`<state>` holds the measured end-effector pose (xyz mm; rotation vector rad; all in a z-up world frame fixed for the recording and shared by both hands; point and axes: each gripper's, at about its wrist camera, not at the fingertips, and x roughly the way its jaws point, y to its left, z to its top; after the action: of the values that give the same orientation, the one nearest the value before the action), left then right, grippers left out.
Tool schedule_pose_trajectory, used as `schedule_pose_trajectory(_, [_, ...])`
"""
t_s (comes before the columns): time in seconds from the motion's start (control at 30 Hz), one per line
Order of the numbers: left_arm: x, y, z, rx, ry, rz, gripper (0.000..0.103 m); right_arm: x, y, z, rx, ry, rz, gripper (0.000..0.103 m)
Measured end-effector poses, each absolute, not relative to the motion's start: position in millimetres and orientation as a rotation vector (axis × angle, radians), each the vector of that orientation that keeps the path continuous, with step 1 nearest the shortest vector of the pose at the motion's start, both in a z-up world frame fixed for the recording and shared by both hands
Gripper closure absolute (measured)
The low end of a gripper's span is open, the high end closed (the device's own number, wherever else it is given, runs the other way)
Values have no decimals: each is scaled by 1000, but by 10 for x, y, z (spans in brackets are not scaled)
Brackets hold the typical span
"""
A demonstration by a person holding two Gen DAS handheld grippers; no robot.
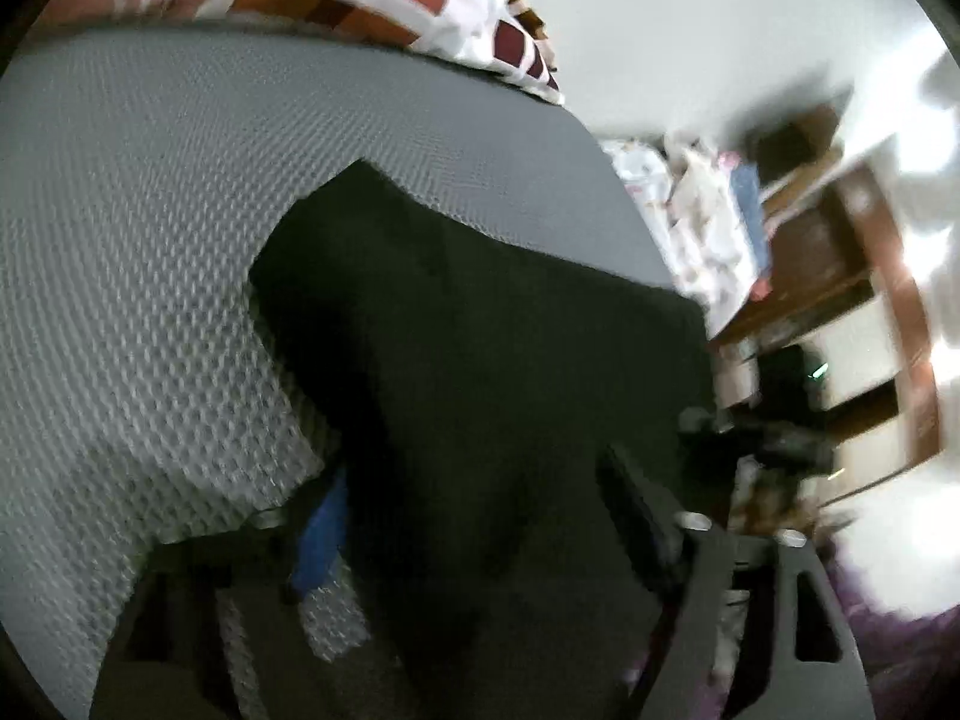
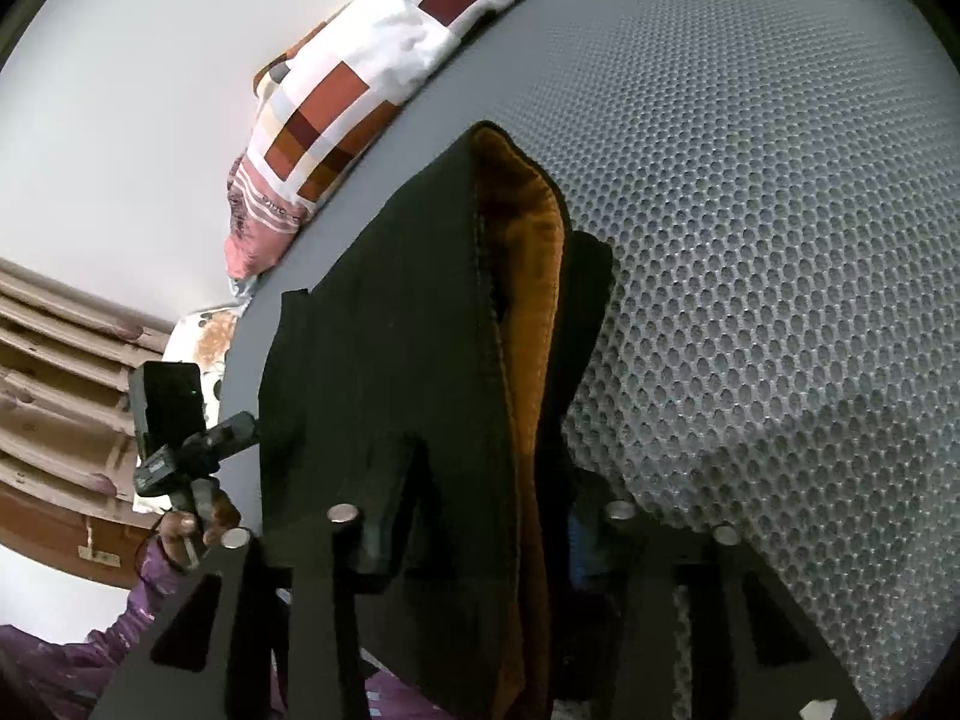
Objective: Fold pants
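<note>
The pants (image 2: 420, 348) hang and drape from both claws over a gray honeycomb mat (image 2: 780, 240) that covers what looks like a bed. In the right wrist view the dark cloth runs straight ahead of the right claw (image 2: 480, 546), bunched between its fingers, with an orange-brown lining (image 2: 534, 312) showing along the open edge just right of centre. This claw is clamped on the cloth. In the left wrist view the pants (image 1: 480, 360) fill the space in front of the left claw (image 1: 474, 516) and pass between its fingers, so it appears to be gripping them too, though blur and darkness make the contact hard to read.

Judging by the layered edges, the pants seem doubled at least once, perhaps leg over leg; the fold in hand looks like a lift to carry one end across. What remains is laying the cloth down flat and squaring the edges.

Much is unclear. The near end of the pants is cut off below both claws, so waist and hems cannot be told apart. The left view is smeared, and the shelves (image 1: 840, 276) to the right of that claw are blurred. A patchwork blanket (image 2: 372, 84) lies beyond the mat. The person's left hand (image 2: 198, 528) shows at left of the right claw, holding the other tool.
</note>
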<state>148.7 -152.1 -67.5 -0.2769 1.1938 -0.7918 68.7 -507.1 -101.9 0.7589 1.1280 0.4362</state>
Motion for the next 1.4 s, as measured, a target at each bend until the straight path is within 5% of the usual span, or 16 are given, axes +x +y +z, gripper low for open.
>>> schedule_pose_trajectory(0.03, [1479,-1548,-685,-246,1193,-769,81,682,-5057,-1006,769,1124,437,73])
schedule_pose_trajectory(0.1, [1479,-1469,-687,-318,1183,-751,87,675,-5049,-980,808,1114,442,75])
schedule_pose_trajectory(0.27, [1455,-1272,-519,-342,1116,-699,90,702,-4861,-847,916,1088,510,78])
schedule_pose_trajectory(0.8, [2175,520,189,-346,888,-379,90,2191,-2952,-425,868,1048,837,78])
schedule_pose_trajectory(1.27, [2662,1110,-448,-184,895,-201,90,2891,-2213,-922,726,1156,749,80])
schedule_pose_trajectory(1.4, [2662,1063,-536,-131,889,-154,77,2816,-2242,-932,701,1146,737,80])
